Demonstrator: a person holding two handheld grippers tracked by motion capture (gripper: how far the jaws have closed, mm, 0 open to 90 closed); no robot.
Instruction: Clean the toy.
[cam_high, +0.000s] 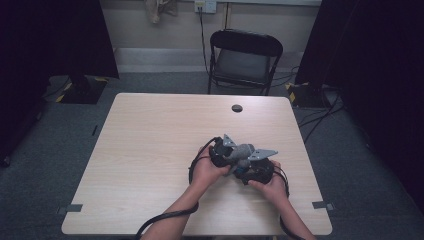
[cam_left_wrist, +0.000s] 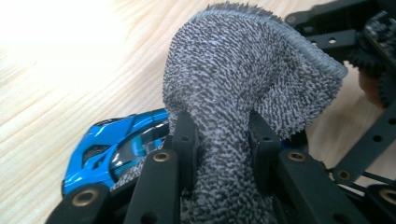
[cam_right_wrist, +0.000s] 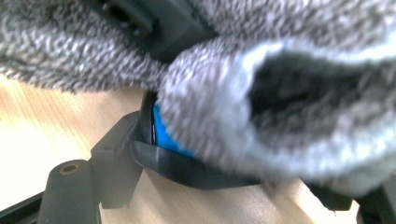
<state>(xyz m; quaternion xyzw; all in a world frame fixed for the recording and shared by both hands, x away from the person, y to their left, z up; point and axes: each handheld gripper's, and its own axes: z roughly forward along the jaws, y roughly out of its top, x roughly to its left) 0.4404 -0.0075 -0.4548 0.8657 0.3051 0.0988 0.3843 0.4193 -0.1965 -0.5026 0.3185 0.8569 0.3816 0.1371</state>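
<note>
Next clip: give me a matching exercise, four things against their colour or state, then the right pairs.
Things:
1. cloth
2. toy car
3. left gripper
4. chair

Colour or state:
A. bright blue, lying by the jaws
B. black, behind the table
C. grey and fluffy
D. shut on the cloth

Pairs: 1-C, 2-A, 3-D, 4-B

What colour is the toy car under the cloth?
Bright blue toy car with dark windows, clearest in the left gripper view.
</note>
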